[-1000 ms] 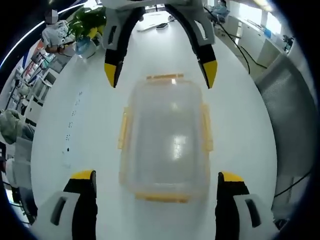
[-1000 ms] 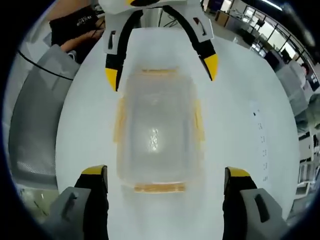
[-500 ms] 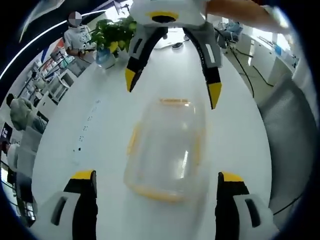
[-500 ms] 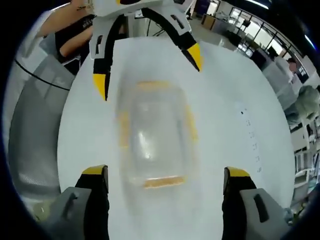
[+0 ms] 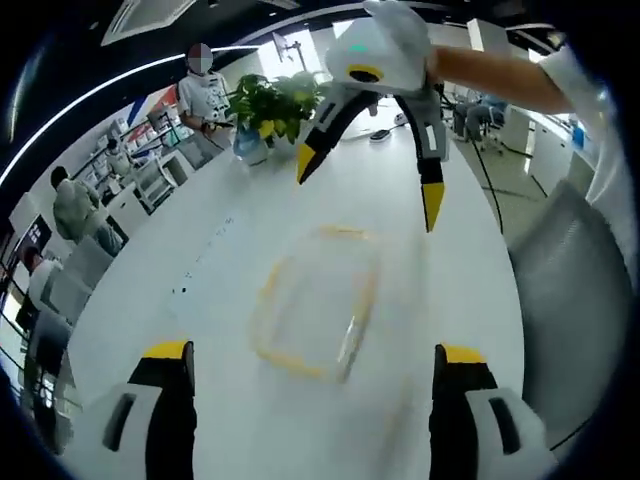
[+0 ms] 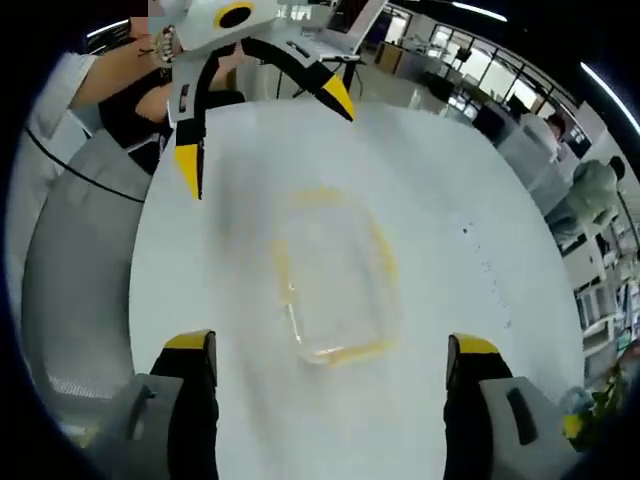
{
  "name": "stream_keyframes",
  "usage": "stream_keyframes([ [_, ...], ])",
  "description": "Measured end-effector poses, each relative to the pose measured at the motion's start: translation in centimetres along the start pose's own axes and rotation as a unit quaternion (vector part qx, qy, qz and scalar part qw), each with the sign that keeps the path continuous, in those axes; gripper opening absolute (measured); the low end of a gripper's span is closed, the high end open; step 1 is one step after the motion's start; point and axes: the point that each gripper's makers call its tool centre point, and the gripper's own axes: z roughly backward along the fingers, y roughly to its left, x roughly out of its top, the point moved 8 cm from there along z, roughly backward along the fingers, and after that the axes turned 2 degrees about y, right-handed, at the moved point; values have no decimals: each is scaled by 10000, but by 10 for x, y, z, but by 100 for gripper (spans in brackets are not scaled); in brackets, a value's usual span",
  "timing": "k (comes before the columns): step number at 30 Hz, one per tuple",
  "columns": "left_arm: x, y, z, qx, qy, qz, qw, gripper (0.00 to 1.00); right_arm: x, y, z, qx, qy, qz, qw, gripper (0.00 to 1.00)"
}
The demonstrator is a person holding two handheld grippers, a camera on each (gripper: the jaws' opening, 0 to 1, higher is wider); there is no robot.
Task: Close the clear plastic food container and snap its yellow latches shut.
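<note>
While both views blur with motion, we still make out the clear plastic food container with yellow latches (image 5: 315, 315) lying flat on the white table (image 5: 200, 300), out ahead of both tools and well apart from them.

We have the left gripper (image 5: 310, 365) wide open, yellow-tipped jaws far apart, nothing between them but bare table and the container beyond. Same for the right gripper (image 6: 330, 360): jaws spread wide, holding nothing.

From the left gripper view we see the right gripper (image 5: 365, 185) up above the container's far end, jaws spread, not touching it, a hand and bare forearm behind it. From the right gripper view the left gripper (image 6: 265, 130) sits likewise past the container (image 6: 335, 285), jaws apart.

Lid looks seated on the container; whether the latches are snapped we can't tell through the blur.

A green potted plant (image 5: 270, 105) stands at the table's far end, a grey chair (image 6: 80, 270) beside the table (image 6: 480, 300).
</note>
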Motion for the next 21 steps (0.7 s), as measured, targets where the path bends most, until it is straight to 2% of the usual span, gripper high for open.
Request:
stream_keyframes([
  [9,-14,-28,31,309,-226,331,9987,97,0,16,16,-263,-325,-210,9989,91],
  [12,-23,-37,42,465,-264,601,9968,96,0,23,21,-378,-425,-272,9980,92],
  [15,-28,-45,52,563,-503,793,9940,96,1,33,28,-587,-638,-359,9956,91],
  [17,-34,-53,57,429,-615,907,9931,99,2,40,31,-650,-733,-430,9943,92],
  [19,-39,-55,63,546,-740,1088,9898,99,1,48,34,-738,-782,-433,9933,91],
  [21,-44,-59,67,624,-777,1082,9891,99,1,53,36,-832,-841,-495,9917,92],
])
